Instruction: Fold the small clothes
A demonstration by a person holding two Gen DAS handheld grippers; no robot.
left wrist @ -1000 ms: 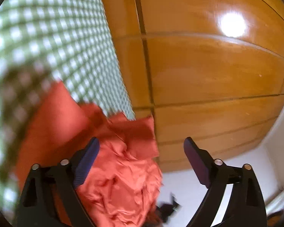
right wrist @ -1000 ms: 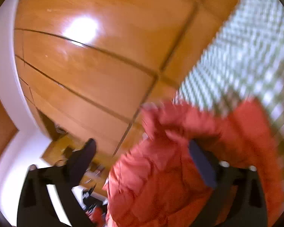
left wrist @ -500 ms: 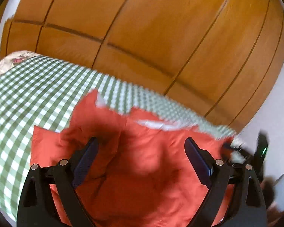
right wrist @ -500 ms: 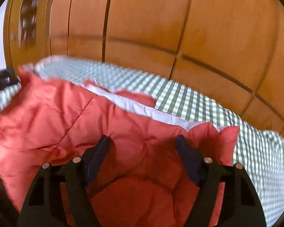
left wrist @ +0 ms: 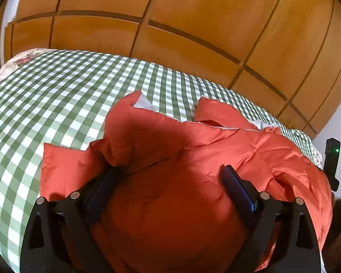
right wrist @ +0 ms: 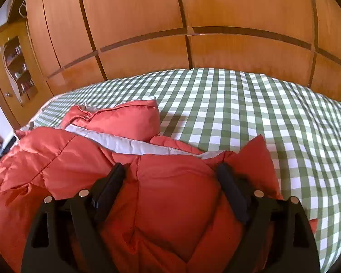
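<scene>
The wardrobe (right wrist: 193, 18) fills the whole back of the room, glossy orange-brown wooden panels with dark seams, and in front of it stretches the bed (right wrist: 250, 104) under a green-and-white checked cover, with a flowered pillow (left wrist: 22, 59) at its far left corner in the left view. On the side of the bed nearest the cameras lies the task's piece, a puffy orange quilted jacket (right wrist: 175, 193) with a pale lining (right wrist: 125, 144) showing along its upper edge; it is spread roughly flat but bunched and rumpled, one sleeve or flap sticking out at the left and another puffed up at the top. My judgement: no fold is made yet, this is the laying-out, and the smoothing, the sleeves and the folds are all to come. The left gripper (left wrist: 168, 182) stands wide over the padding, its jaws spread with the fabric bulging between them, not visibly pinched. The right gripper (right wrist: 170, 177) has just been opening its jaws a little; they too stand wide, jacket between them, not clamped. At the far left of the right view, a small glass-fronted cabinet (right wrist: 18, 68) holds little items too small to tell.
</scene>
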